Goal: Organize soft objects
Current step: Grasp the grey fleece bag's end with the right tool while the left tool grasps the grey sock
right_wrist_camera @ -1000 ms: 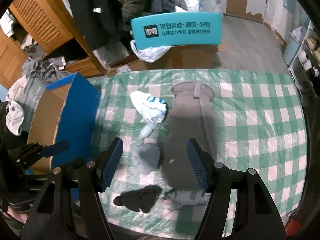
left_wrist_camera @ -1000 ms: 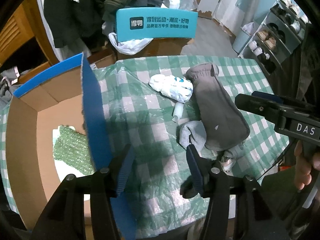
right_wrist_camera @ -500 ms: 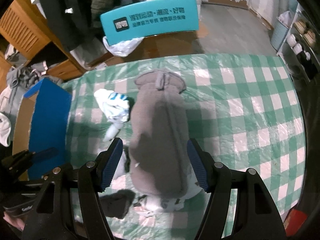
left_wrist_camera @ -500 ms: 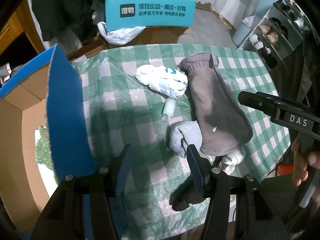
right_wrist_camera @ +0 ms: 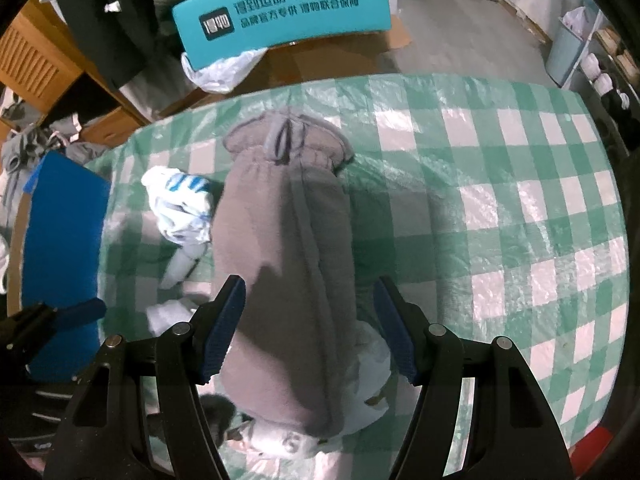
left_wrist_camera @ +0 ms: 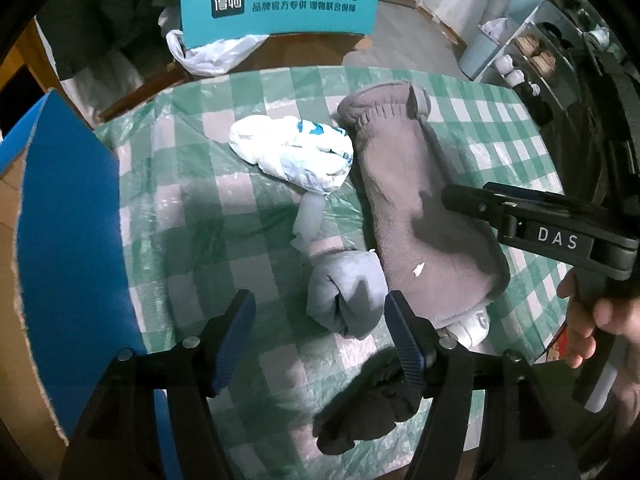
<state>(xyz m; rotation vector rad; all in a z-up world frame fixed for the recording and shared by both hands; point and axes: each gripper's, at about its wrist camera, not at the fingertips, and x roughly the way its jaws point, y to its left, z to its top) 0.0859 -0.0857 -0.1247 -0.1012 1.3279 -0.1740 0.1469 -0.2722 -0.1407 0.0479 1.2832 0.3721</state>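
A long grey-brown fleece cover (left_wrist_camera: 416,208) lies on the green checked table; it also shows in the right wrist view (right_wrist_camera: 288,264). My right gripper (right_wrist_camera: 308,320) is open, its jaws either side of the cover's near half. My left gripper (left_wrist_camera: 320,332) is open above a rolled light-grey sock (left_wrist_camera: 346,294). A white-and-blue cloth bundle (left_wrist_camera: 296,152) lies left of the cover, also in the right wrist view (right_wrist_camera: 180,204). A dark sock (left_wrist_camera: 364,404) lies by the near edge. A white patterned cloth (right_wrist_camera: 372,368) sticks out from under the cover.
A cardboard box with a blue flap (left_wrist_camera: 68,216) stands at the table's left; the flap also shows in the right wrist view (right_wrist_camera: 60,248). A teal chair back (left_wrist_camera: 280,0) is behind the table. Shoe shelves (left_wrist_camera: 540,48) stand at the right. A small white piece (left_wrist_camera: 308,220) lies mid-table.
Both grippers have moved right and forward. The left one left the box and now hovers over the light-grey sock; the right one has come over the fleece cover's near end.
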